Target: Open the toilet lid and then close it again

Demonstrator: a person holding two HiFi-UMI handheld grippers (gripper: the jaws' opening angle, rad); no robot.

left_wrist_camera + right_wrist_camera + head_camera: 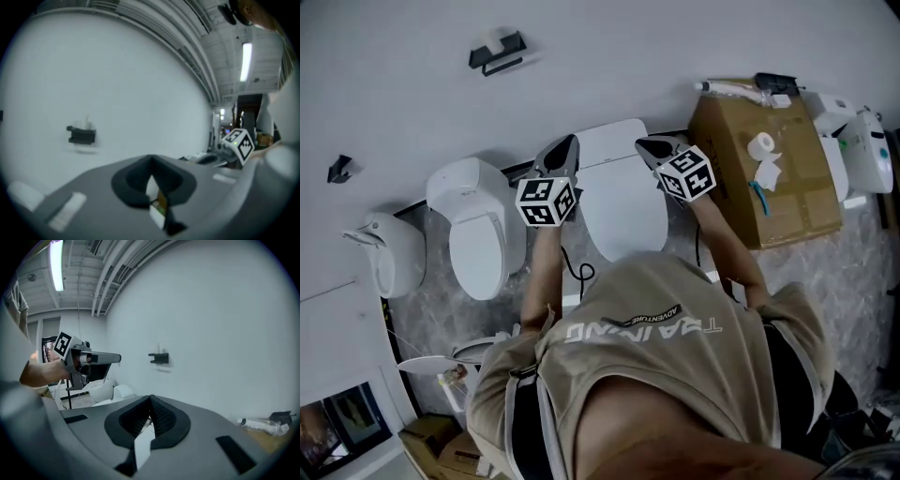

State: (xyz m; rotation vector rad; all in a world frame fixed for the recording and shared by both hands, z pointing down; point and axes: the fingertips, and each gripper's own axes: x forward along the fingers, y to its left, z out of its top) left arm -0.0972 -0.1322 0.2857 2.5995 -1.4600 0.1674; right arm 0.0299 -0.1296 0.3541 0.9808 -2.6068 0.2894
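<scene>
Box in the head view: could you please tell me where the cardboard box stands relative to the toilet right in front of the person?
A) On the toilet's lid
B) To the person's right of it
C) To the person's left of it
B: in the head view the box stands on the floor to the right of the toilet, with a paper roll lying on top of it.

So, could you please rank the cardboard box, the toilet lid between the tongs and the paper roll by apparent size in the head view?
Largest: cardboard box.
Then the toilet lid.
Smallest: paper roll.
</scene>
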